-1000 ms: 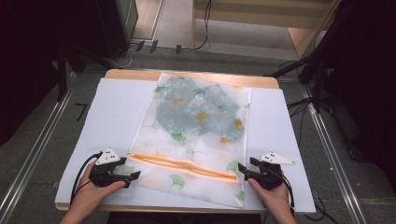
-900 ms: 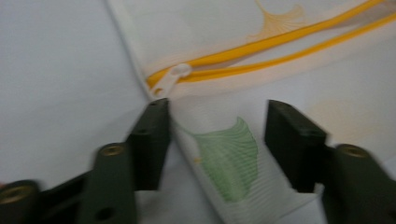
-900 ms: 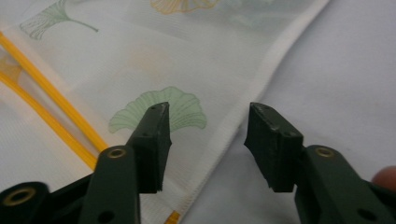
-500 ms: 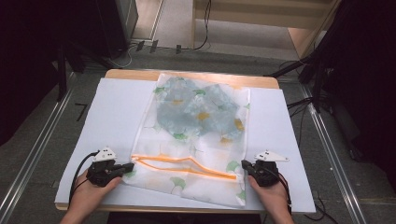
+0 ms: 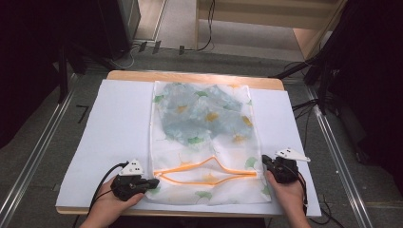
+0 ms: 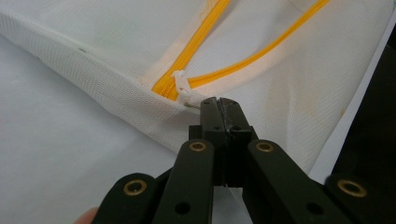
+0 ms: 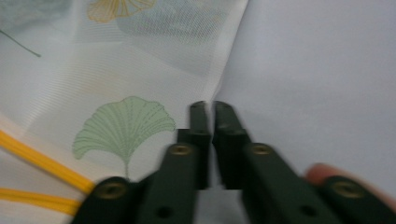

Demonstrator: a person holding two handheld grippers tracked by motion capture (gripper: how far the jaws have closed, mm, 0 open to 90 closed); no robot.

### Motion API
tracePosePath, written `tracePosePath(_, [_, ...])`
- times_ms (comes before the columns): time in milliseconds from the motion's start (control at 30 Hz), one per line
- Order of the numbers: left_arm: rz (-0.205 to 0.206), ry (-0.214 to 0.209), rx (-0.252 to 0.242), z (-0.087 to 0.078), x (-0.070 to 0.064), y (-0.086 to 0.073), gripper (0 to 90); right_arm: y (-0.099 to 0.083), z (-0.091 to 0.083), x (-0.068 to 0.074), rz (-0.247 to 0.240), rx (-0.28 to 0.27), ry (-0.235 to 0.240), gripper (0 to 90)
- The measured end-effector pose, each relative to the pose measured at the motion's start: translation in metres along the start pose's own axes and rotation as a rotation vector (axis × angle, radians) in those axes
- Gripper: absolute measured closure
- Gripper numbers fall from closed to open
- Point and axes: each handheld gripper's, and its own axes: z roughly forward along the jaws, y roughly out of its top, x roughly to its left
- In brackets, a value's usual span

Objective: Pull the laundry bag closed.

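Note:
A white mesh bag printed with ginkgo leaves lies flat on the white-covered table, with a grey-blue cloth inside its far half. Its orange zipper gapes open near the front edge. My left gripper sits at the bag's left side. In the left gripper view it is shut on the mesh beside the white pull tab at the zipper's end. My right gripper is at the bag's right side, and up close it pinches the bag's hem.
The table's wooden far edge shows beyond the white cover. Metal rails run along the floor on both sides, and cables and dark stands are at the right. Bare white cover lies left and right of the bag.
The bag has been pulled square to the table and nearer the front. The zipper, a taut slanted line before, now bows open. The left gripper has moved inward to the right.

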Motion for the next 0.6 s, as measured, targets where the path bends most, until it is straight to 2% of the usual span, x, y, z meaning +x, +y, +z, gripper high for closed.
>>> tracePosePath(67, [0.001,0.007,-0.016,-0.005,0.004,0.000,90.0,-0.002,-0.005,0.002,0.036,0.013,0.015,57.6])
tracePosePath(133, [-0.021,0.015,-0.027,-0.010,0.010,-0.003,90.0,-0.007,-0.011,0.006,0.041,0.022,0.018,46.2])
tracePosePath(167, [-0.030,0.024,-0.024,-0.012,0.012,-0.005,90.0,-0.010,-0.016,0.010,0.041,0.035,0.022,42.5])
tracePosePath(267, [-0.059,0.028,-0.028,-0.013,0.017,-0.007,90.0,-0.017,-0.027,0.016,0.061,0.054,0.043,38.8])
tracePosePath(333, [-0.060,0.036,-0.029,-0.013,0.018,-0.007,90.0,-0.020,-0.030,0.018,0.079,0.068,0.056,39.0])
tracePosePath(367, [-0.062,0.035,-0.031,-0.013,0.017,-0.007,90.0,-0.027,-0.034,0.025,0.078,0.100,0.079,39.3])
tracePosePath(433, [-0.056,0.036,-0.026,-0.012,0.017,-0.006,90.0,-0.031,-0.037,0.033,0.045,0.118,0.083,40.7])
tracePosePath(467, [-0.055,0.038,-0.024,-0.012,0.017,-0.006,90.0,-0.034,-0.036,0.039,0.012,0.133,0.057,42.8])
tracePosePath(533, [-0.059,0.028,-0.026,-0.011,0.017,-0.006,90.0,-0.035,-0.035,0.047,-0.048,0.125,-0.034,55.1])
tracePosePath(567, [-0.059,0.028,-0.026,-0.011,0.017,-0.006,90.0,-0.035,-0.035,0.047,-0.048,0.125,-0.034,55.1])
tracePosePath(600, [-0.059,0.024,-0.028,-0.010,0.016,-0.006,90.0,-0.035,-0.034,0.049,-0.081,0.112,-0.067,73.4])
